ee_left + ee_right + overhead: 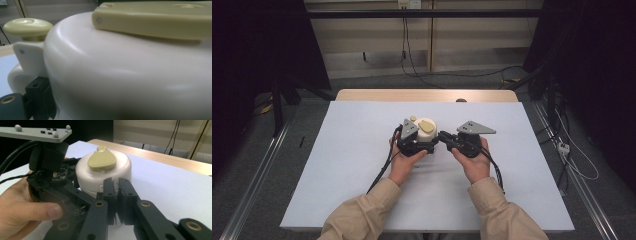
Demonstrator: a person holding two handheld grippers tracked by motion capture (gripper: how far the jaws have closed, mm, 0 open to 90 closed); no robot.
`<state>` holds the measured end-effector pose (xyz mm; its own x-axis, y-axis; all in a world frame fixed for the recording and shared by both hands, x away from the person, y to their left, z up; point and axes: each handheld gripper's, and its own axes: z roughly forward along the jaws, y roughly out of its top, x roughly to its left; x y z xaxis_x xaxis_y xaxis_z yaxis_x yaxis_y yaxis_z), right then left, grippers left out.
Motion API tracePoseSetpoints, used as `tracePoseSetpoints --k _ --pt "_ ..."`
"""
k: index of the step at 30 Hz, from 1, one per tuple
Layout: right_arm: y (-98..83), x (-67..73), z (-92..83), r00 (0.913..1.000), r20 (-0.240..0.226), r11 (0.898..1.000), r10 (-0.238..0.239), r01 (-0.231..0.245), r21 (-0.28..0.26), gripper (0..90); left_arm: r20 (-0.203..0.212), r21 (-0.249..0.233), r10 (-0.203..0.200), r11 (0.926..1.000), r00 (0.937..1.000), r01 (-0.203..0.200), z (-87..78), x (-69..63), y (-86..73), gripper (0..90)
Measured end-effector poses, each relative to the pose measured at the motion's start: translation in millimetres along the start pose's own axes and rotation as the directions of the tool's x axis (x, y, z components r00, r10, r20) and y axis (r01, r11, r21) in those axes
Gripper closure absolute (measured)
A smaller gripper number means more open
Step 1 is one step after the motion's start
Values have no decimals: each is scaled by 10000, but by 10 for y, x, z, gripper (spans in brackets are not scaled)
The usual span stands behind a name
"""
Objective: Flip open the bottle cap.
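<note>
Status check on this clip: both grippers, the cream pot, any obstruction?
Left gripper clamped on cream pot. Right gripper shut, tips at pot's side. Lid tab on top. Nothing in the way.

A white-topped wooden table (362, 165) stands on grey floor (257, 175), with black curtains (257, 45) beside a pale back wall (372, 35).

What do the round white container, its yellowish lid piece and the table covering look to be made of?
White container: likely moulded plastic, smooth and semi-gloss, with soft highlights on its rounded shoulder in the left gripper view. Yellowish lid piece: also plastic by its look, matte cream with rounded edges and a small screw. Table covering: a flat, matte pale sheet, paper or board; I cannot tell which.
</note>
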<state>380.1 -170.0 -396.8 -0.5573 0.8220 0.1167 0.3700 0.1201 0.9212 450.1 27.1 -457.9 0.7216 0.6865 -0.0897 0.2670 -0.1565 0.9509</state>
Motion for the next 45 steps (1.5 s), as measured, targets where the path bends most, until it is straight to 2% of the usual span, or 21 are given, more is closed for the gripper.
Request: tracePoseSetpoints --k 3,16,26,34,45 --pt "3 -6 14 10000 -8 9999 45 -45 138 866 -10 -23 -24 10000 10000 24 1 -3 -1 62" --pt "48 53 99 9985 -327 9976 -448 464 507 900 -23 -9 16 10000 10000 -16 0 -1 -1 62" --pt "83 33 122 9994 -214 9980 -274 286 563 900 -22 -8 10 10000 10000 -10 0 -1 -1 62" --pt "102 65 150 9982 -263 9962 -534 550 671 900 -18 -10 9 10000 10000 -9 0 0 -2 62" --pt "127 72 157 9977 -177 9951 -657 668 734 900 -36 -17 -4 10000 10000 4 0 -2 -3 61"
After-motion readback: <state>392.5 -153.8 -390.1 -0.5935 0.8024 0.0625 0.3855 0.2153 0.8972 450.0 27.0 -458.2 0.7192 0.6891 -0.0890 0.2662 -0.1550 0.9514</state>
